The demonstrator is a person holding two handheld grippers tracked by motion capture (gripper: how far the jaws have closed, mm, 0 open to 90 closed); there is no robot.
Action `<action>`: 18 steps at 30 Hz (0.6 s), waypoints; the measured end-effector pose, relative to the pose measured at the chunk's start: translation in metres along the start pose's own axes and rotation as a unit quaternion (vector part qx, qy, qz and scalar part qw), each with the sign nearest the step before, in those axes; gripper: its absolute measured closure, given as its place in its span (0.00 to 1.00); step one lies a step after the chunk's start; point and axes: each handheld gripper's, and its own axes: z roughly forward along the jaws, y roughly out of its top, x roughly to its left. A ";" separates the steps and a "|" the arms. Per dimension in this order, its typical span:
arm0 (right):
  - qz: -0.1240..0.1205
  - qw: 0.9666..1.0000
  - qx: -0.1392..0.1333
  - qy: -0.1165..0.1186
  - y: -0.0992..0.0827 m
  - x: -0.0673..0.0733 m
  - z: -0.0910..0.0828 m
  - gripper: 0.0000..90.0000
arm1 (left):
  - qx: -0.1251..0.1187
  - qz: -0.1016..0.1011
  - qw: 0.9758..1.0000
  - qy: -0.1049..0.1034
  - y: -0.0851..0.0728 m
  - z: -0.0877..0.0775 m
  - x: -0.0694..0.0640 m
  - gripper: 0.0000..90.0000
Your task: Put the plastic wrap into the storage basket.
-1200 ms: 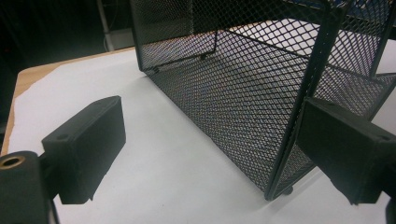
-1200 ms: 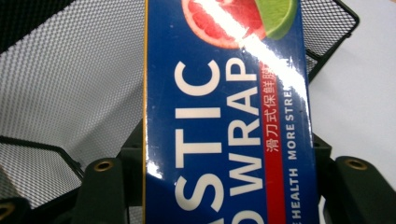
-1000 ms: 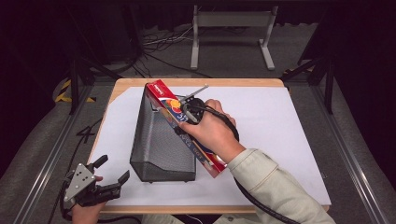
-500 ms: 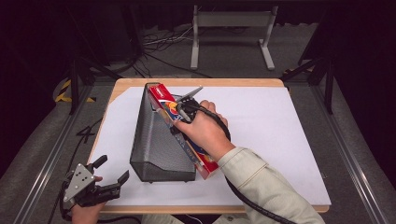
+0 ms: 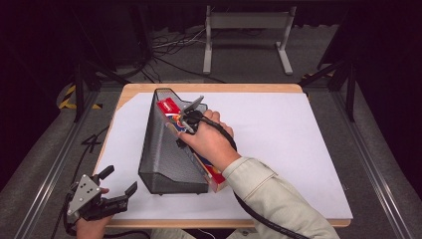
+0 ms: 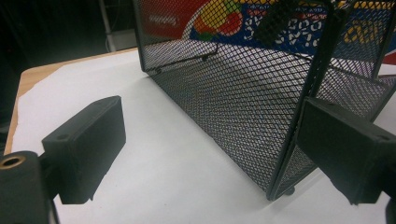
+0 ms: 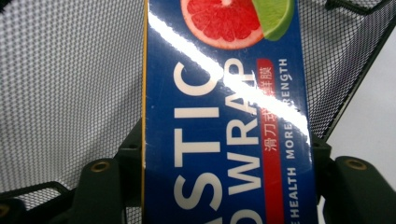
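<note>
Moved since the earlier frames: plastic wrap box, carried by the right tongs, has gone from the rim down into the mesh file holder, left of centre on the tabletop. Step: seating the box; next, release and withdraw. Left tongs idle, wide, near-left edge. Hidden: the box's lower part, behind hand and mesh.
</note>
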 end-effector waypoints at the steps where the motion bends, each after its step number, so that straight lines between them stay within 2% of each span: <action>1: 0.001 1.000 0.005 -0.001 0.001 0.001 0.002 0.43 | 0.000 0.000 1.000 0.000 0.000 0.000 0.000 0.10; 9: 0.007 1.000 0.027 -0.013 0.007 0.003 0.012 0.42 | 0.000 0.001 1.000 0.000 0.000 0.000 0.000 0.10; 13: 0.004 0.999 0.032 -0.030 0.009 0.007 0.017 0.41 | -0.002 0.000 1.000 0.000 0.000 -0.001 0.001 0.10; 17: 0.011 0.999 0.037 -0.028 0.010 0.007 0.020 0.41 | -0.001 -0.001 1.000 0.000 0.000 -0.001 0.001 0.10; 18: 0.010 0.999 0.045 -0.028 0.010 0.007 0.023 0.41 | 0.000 0.000 1.000 0.000 -0.001 -0.001 0.001 0.10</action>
